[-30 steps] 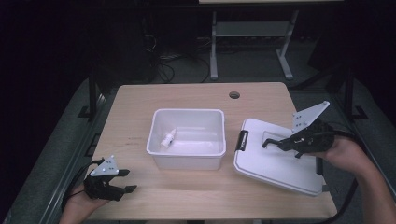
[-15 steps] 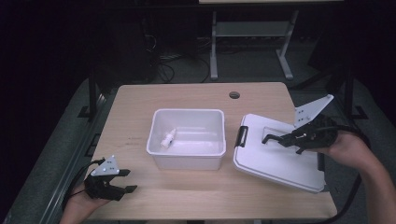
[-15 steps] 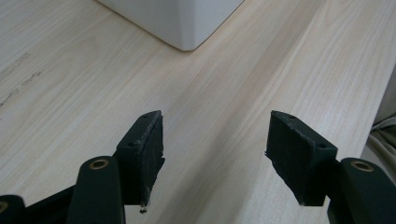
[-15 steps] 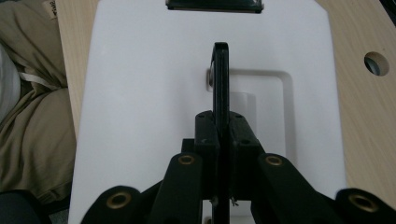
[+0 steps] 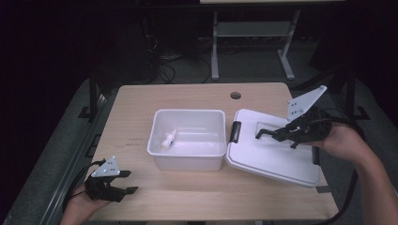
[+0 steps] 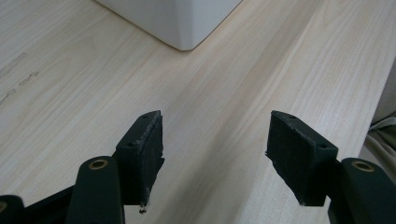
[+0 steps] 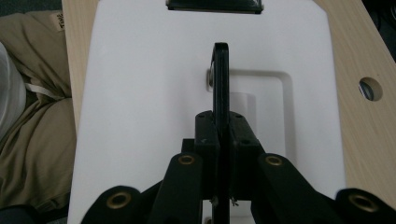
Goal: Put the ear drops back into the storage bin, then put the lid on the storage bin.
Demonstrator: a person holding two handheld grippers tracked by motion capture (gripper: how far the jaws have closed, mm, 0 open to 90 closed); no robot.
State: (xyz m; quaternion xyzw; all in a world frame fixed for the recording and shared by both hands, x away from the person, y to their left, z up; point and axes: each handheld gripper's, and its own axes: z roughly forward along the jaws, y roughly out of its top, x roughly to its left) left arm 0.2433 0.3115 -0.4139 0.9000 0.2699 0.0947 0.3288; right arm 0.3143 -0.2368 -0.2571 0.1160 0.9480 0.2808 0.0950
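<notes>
- The lid (image 5: 274, 152) is seen right of centre in the high view, lying on the tabletop (image 5: 187, 98) just beside the bin (image 5: 187, 138), with its far corner past the tabletop's right edge.
- The right gripper (image 5: 264, 134) is held over the lid; in the right gripper view its jaws are clenched on the lid's black handle (image 7: 221, 79), which stands up on edge between them.
- The left gripper (image 5: 123, 182) rests at the lower left of the high view, well apart from the bin; in the left gripper view its jaws are released, with nothing between them but bare wood.
- A small white bottle (image 5: 168, 138) lies inside the bin, at its left.
- Risk, as judged: the handle is thin and is pinched only near one end, so the lid could swing or twist out of the jaws once lifted.
- Risk: a tilted lid could strike the bin's near rim and push the bin, since nothing steadies it.
- Risk: the black latch (image 5: 235, 132) at the lid's left edge could catch on the bin wall if the lid is dragged rather than raised.
</notes>
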